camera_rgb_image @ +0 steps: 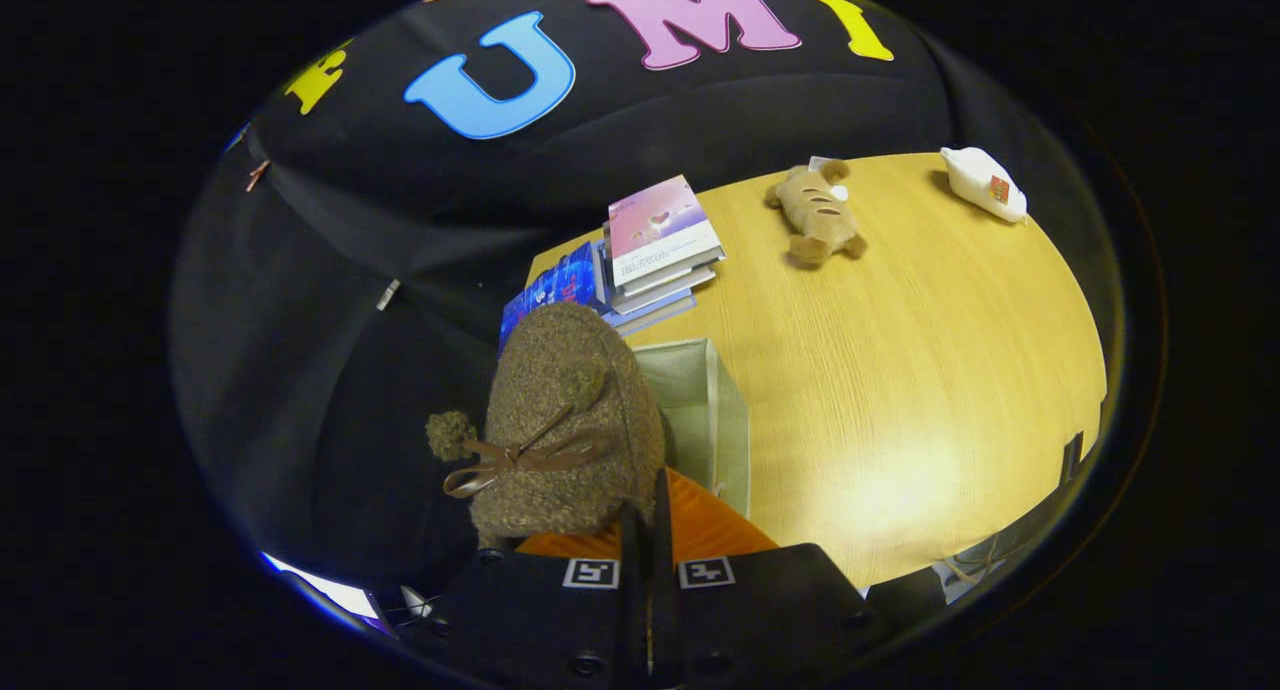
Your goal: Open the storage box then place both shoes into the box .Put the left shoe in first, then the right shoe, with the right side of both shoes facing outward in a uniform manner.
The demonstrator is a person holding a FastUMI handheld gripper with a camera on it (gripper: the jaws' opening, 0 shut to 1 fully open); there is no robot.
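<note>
Shoe clamped in hand-held gripper | fingers nearly together | above storage box

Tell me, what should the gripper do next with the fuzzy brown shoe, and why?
Probably lower the shoe into the open storage box. The gripper looks shut on the shoe's edge, holding it in the air, with the box just beyond it on the table. The box looks open and nothing shows inside the part that can be seen.

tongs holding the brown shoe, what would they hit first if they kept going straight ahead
Probably the open storage box just beyond the tongs, which are shut on the brown shoe; depth is unclear.
</note>
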